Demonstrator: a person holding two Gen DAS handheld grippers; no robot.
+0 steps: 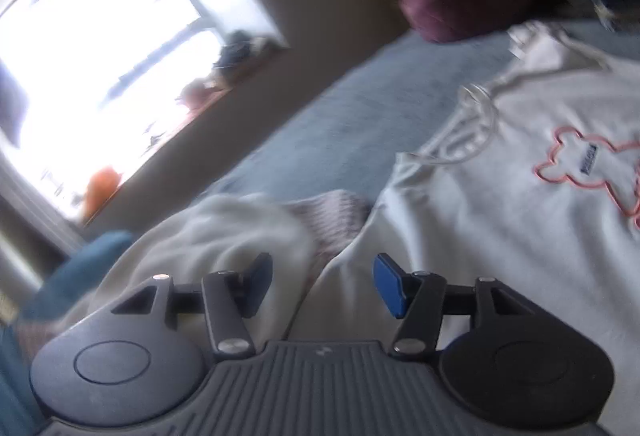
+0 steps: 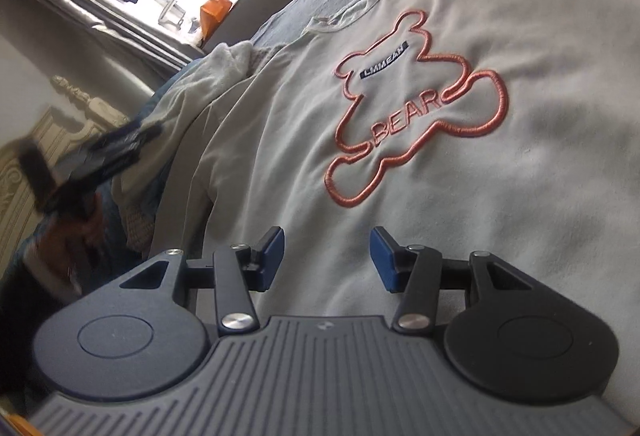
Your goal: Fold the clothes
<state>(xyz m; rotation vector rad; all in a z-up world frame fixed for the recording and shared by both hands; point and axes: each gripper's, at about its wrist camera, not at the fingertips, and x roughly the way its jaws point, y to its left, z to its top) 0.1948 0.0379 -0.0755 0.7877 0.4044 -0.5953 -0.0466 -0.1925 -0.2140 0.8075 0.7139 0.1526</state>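
Sweatshirt lies front-up on the bed, bear logo showing, one sleeve bunched at its side. Left tongs hang half-wide over that sleeve, nothing between the pads; right tongs hover half-wide over the body, empty too. It looks like the folding has yet to start. Next call: pinch the sleeve and bring it across the chest. No containers in sight.
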